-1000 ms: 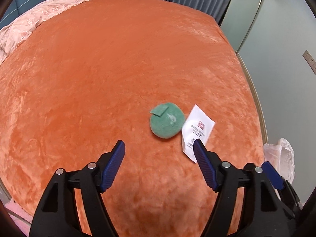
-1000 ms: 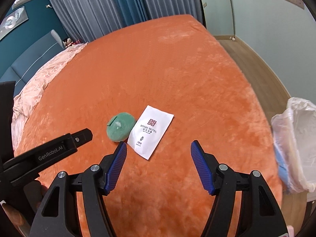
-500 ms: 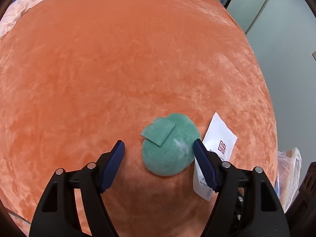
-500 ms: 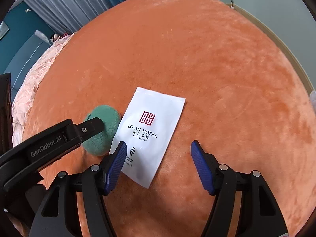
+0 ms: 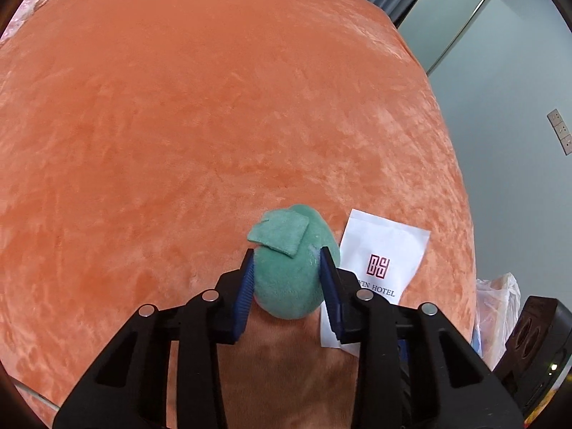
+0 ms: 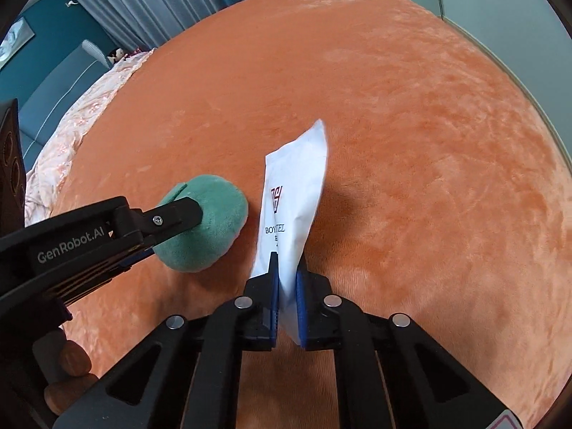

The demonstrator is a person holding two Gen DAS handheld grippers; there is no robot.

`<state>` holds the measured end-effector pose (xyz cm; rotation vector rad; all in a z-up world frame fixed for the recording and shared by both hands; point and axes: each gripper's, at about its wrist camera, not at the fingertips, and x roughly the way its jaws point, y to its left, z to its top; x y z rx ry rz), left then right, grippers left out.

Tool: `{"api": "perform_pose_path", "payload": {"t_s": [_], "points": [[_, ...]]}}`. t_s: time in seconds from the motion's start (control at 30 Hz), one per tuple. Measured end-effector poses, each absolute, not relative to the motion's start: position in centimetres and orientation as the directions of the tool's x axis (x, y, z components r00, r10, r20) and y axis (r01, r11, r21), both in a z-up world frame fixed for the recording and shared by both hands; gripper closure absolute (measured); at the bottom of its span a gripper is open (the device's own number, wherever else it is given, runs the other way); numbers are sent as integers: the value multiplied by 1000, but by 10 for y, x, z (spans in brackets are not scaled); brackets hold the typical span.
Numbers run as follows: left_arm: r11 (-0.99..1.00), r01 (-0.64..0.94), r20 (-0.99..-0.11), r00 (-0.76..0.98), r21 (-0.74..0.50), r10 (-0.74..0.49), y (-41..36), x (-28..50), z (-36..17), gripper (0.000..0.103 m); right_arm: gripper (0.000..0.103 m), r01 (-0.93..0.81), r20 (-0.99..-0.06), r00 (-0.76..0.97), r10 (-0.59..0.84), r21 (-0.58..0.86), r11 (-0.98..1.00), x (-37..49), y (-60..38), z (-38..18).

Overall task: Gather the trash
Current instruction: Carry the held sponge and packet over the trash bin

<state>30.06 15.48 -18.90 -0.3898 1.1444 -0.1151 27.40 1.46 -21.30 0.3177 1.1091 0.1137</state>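
On white packet (image 6: 296,211), "BOY…EL" lettering

Green plush ball (image 5: 286,282) — squeezed between blue jaws; white hotel sachet (image 6: 295,207) pinched upright, perhaps lifted — on orange bedspread.

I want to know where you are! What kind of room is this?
Probably a hotel bedroom. A wide bed with a fuzzy orange blanket fills the view, long blue-grey curtains hang behind it, and the white paper packet reads "HOTEL".
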Motion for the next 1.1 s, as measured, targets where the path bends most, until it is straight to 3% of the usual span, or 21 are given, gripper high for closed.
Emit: {"api": "perform_pose_path", "payload": {"t_s": [0.43,0.8,1.1], "points": [[942,-18,-801,532,-336,-276,128,232,-90,70,95,54,-750,638,175,271,961,205,-32,-97],[938,173,-711,615,-299,-340,47,166,-1,70,95,102,-602,795,82,266,959,130,-98,5],[915,320,-651,644,-247,-401,-21,122,42,69,95,180,-505,863,-7,295,939,79,-159,49]]}}
